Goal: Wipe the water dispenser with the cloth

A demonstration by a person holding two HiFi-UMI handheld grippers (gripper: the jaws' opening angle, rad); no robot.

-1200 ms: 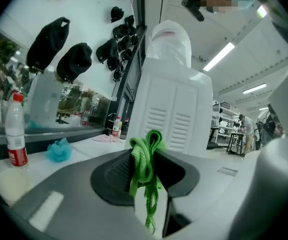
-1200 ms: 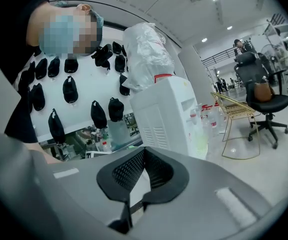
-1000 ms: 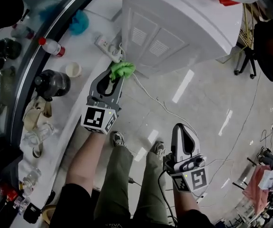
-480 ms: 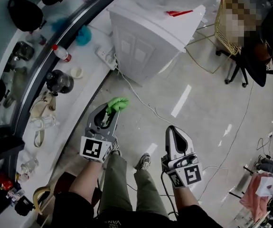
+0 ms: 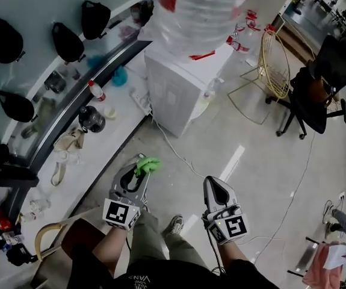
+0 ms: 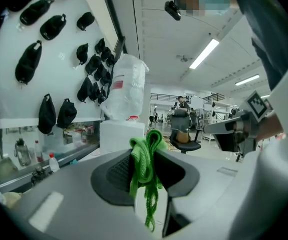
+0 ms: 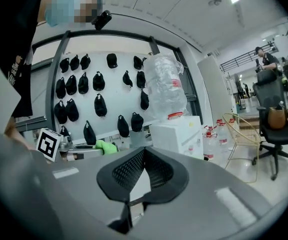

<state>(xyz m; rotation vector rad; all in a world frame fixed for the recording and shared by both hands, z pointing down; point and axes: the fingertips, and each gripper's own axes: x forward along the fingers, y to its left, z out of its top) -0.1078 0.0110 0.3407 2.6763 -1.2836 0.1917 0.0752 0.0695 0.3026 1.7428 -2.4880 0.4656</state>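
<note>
The white water dispenser (image 5: 179, 83) stands on the floor with a large clear bottle (image 5: 200, 11) on top; the dispenser (image 6: 121, 134) (image 7: 179, 133) shows in both gripper views too. My left gripper (image 5: 141, 170) is shut on a bright green cloth (image 5: 147, 164) (image 6: 146, 159), held well short of the dispenser, above the floor. The cloth (image 7: 106, 146) also shows at the left of the right gripper view. My right gripper (image 5: 216, 188) is shut with nothing between its jaws, level with the left one and to its right.
A long white counter (image 5: 76, 152) along the glass wall carries a bottle (image 5: 96, 90), a dark kettle (image 5: 92, 119) and a power strip (image 5: 140, 101). A cable (image 5: 179, 158) trails over the floor. A gold wire basket (image 5: 273, 62) and a black office chair (image 5: 317, 92) stand right of the dispenser.
The left gripper with the green cloth has drawn back from the dispenser's side. The view has lifted, so the dispenser now lies farther off. The right gripper stays shut.
</note>
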